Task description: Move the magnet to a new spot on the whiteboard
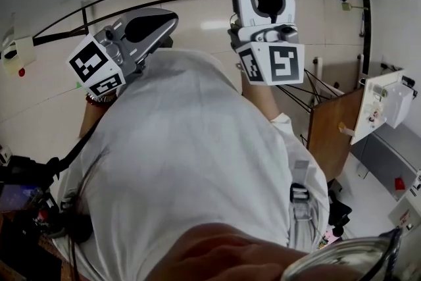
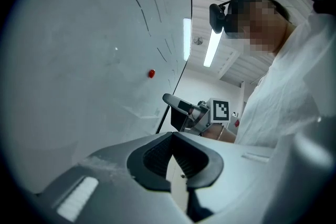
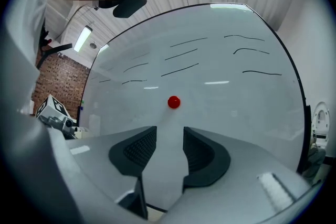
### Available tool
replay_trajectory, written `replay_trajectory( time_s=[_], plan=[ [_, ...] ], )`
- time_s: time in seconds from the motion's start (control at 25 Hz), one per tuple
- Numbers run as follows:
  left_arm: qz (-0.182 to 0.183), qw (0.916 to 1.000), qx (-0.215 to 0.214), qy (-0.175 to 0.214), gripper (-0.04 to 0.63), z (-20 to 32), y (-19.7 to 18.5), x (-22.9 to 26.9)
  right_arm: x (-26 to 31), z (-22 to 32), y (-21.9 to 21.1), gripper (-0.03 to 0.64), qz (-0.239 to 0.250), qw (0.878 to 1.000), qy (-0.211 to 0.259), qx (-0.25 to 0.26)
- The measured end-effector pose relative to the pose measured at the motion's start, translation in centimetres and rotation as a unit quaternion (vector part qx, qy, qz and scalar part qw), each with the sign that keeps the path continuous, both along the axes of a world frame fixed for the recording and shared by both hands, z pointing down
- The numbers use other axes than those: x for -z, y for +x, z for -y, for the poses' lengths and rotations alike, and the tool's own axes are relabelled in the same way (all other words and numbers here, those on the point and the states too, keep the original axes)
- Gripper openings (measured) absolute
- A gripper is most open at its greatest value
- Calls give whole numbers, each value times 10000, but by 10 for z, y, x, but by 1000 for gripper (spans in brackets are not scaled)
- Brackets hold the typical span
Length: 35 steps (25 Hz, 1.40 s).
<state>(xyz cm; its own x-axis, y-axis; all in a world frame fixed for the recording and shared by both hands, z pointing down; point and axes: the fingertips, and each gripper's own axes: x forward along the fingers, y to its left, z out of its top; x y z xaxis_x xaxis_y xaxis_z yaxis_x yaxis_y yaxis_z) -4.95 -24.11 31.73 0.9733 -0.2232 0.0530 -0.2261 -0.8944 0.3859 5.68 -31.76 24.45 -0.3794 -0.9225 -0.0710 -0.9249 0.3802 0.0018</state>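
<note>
1. Straight ahead of my right gripper (image 3: 169, 136), at 12 o'clock just above the gap between its jaws, the small red magnet (image 3: 174, 102) sits on the whiteboard (image 3: 236, 107). It is roughly mid-board, below the dark pen strokes (image 3: 181, 68). The jaws stand apart with only bare board showing between them, so this gripper holds nothing and is short of the magnet.
2. My left gripper (image 2: 176, 157) is pressed closed on nothing and held off to the side. From it the magnet shows at about 11 o'clock, well apart.
3. An off-centre approach is my first worry. The magnet is small and rounded against broad pads, so if one pad arrives first it will likely shove the magnet sideways across the slick surface instead of bracketing it.
4. A shallow pinch is the second. Catching only the domed front could squeeze the magnet out of the jaws as they close, and it may fall off the board.
5. Pressing in too far is the third. To get the pads around something so flat against the board, my tips must come almost to the surface, and too much push could scrape it.
6. Sliding the magnet rather than lifting it could smear ink if I pick a spot toward 12 o'clock, where the strokes lie.
7. Letting go before the magnet seats flat could let it slip down the board.
</note>
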Motion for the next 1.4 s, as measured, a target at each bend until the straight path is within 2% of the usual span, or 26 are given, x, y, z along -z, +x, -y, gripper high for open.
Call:
replay_trajectory(
  time_s=[0.16, 0.28, 0.52, 0.64, 0.76, 0.88, 1.04, 1.16, 1.4],
  plan=[
    [59, 9996, 279, 21, -3, -57, 31, -4, -9, -62, 29, 152, 71, 9996, -82, 279],
    [193, 9989, 434, -10, -3, -96, 52, -12, -29, -100, 49, 152, 140, 9981, -372, 467],
    [280, 9976, 568, -284, -3, -169, 61, -23, -51, -159, 53, 152, 260, 9943, -696, 766],
    [368, 9974, 528, -325, -2, -185, 73, -31, -63, -176, 55, 152, 342, 9920, -753, 955],
    [321, 9983, 453, -191, -2, -186, 79, -23, -57, -188, 53, 153, 261, 9915, -654, 1096],
    [196, 9992, 342, -18, -2, -196, 76, -10, -43, -205, 43, 152, -7, 9934, -437, 1057],
    [77, 9996, 280, -25, -2, -212, 64, -13, -48, -217, 36, 152, -73, 9953, -483, 834],
    [25, 9990, 450, -74, -2, -220, 44, -13, -49, -227, 23, 152, 8, 9948, -520, 874],
    [37, 9964, 848, 0, -3, -254, -17, -2, -33, -254, -29, 152, 8, 9929, -392, 1125]
  ],
)
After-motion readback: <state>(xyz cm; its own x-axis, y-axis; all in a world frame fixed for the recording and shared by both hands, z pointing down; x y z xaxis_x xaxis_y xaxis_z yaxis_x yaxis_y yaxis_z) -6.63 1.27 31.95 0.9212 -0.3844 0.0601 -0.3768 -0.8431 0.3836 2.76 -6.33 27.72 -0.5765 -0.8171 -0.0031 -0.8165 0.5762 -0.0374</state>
